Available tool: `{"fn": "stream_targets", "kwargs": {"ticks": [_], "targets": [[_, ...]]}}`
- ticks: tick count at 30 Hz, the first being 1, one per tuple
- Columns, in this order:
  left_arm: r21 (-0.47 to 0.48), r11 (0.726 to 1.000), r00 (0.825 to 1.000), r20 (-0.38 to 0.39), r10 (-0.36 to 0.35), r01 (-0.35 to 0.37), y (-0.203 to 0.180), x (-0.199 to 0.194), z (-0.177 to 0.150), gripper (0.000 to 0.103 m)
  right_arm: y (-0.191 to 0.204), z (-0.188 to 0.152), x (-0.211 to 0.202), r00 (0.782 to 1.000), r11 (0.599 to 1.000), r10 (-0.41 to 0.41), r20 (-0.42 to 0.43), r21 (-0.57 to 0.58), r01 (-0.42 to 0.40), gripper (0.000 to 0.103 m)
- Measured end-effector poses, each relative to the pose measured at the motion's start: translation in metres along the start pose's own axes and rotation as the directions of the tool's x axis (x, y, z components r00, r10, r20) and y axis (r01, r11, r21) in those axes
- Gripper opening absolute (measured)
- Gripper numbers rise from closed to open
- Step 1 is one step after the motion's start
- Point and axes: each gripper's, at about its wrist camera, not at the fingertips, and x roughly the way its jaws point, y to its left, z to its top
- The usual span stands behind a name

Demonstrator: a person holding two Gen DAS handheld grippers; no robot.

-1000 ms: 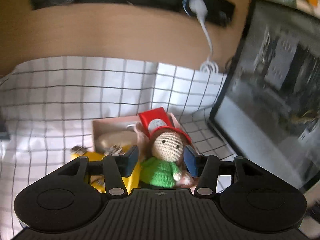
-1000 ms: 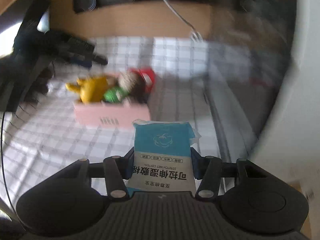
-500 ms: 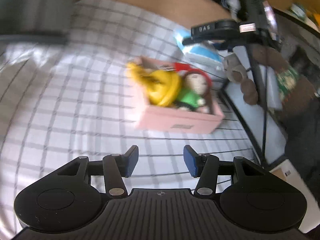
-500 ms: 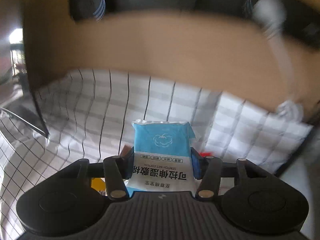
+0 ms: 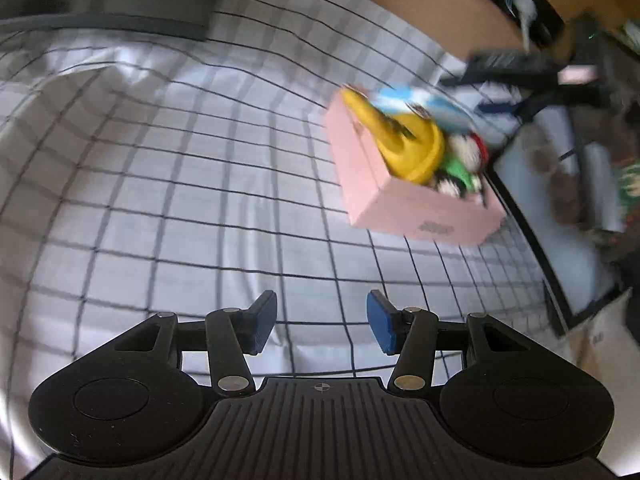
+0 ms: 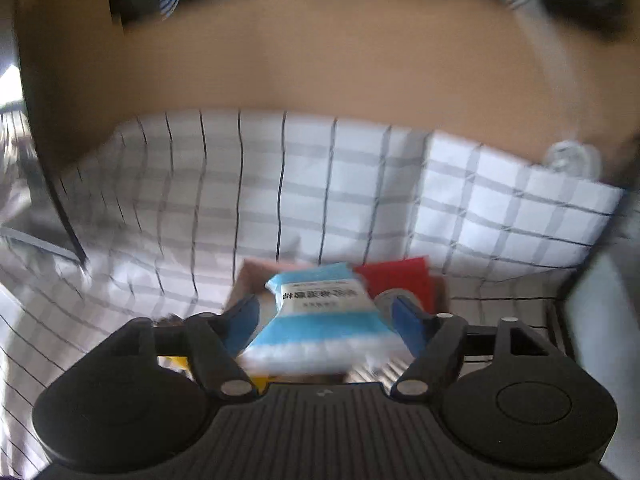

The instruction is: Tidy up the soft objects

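Checked white cloth, soft and rumpled into ridges, covers the table under both my tools, with a bare tan board behind it. My right gripper has just been opening: its blue pads stand clear on either side of the blue-and-white wet-cotton pack, which sits between them, tilted, over the pink box. That pack is a slick, puffy plastic pillow with crimped ends, so I judge it could skid off the heap rather than settle. From my left view the box already looks full, with a smooth yellow plush toy humped above the rim and a crocheted doll in green wool wedged beside it; the pack seems to lie on top near the far rim. It may slide over the wall onto the cloth, or my pads may catch its edge and drag it out as I withdraw. The box itself is light, thin-walled card and could shift on the loose cloth if bumped. My left gripper hangs half open and empty, well apart from the box.
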Motion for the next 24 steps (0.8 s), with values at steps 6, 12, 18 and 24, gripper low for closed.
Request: {"fn": "stream_targets", "kwargs": {"ticks": [6, 12, 18, 24], "targets": [[0.094, 0.995, 0.999, 0.016, 0.03, -0.032, -0.025, 0.033, -0.011, 0.054, -0.015, -0.059, -0.101, 0.976, 0.991, -0.119, 0.182, 0.083, 0.105, 0.095], [0.152, 0.976, 0.986, 0.082, 0.146, -0.157, -0.059, 0.057, -0.03, 0.055, -0.025, -0.154, -0.101, 0.99, 0.991, -0.129, 0.05, 0.039, 0.127, 0.095], [0.204, 0.942, 0.961, 0.134, 0.242, -0.266, -0.089, 0.07, -0.042, 0.075, -0.033, -0.203, -0.074, 0.994, 0.994, -0.109, -0.018, -0.014, 0.108, 0.095], [0.135, 0.936, 0.933, 0.213, 0.292, -0.324, -0.097, 0.08, -0.047, 0.083, -0.048, -0.213, -0.048, 0.991, 0.992, -0.124, -0.048, 0.007, 0.125, 0.103]]}}
